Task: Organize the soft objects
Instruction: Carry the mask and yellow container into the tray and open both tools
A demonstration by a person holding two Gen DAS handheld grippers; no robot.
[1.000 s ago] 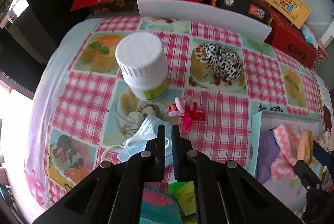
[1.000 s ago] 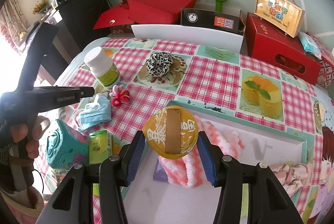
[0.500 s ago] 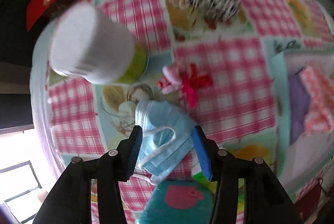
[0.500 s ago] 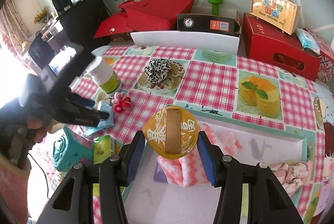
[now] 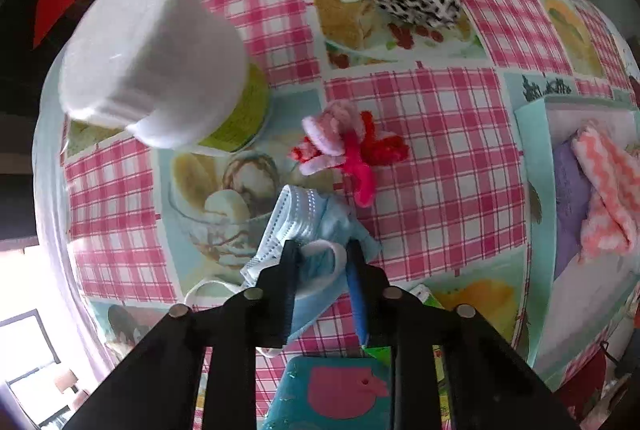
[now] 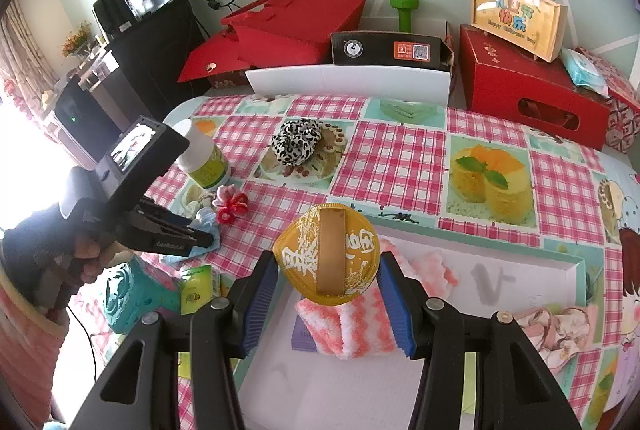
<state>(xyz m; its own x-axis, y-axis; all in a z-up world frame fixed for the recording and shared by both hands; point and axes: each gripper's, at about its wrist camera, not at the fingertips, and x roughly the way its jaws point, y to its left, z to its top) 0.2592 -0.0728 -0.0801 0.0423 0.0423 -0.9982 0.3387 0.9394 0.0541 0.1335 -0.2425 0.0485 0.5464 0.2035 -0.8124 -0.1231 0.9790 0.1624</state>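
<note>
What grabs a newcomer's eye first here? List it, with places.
The gold pouch held in the right gripper above the white tray with its pink-and-white cloth. At the table's left, the left gripper, jaws just closing, pinches the blue face mask, beside a pink-red fuzzy flower and a white bottle.

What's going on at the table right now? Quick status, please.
Left tongs just closing on blue face mask. Right tongs gripping round gold pad over tray. White bottle nearby, not blocking.
</note>
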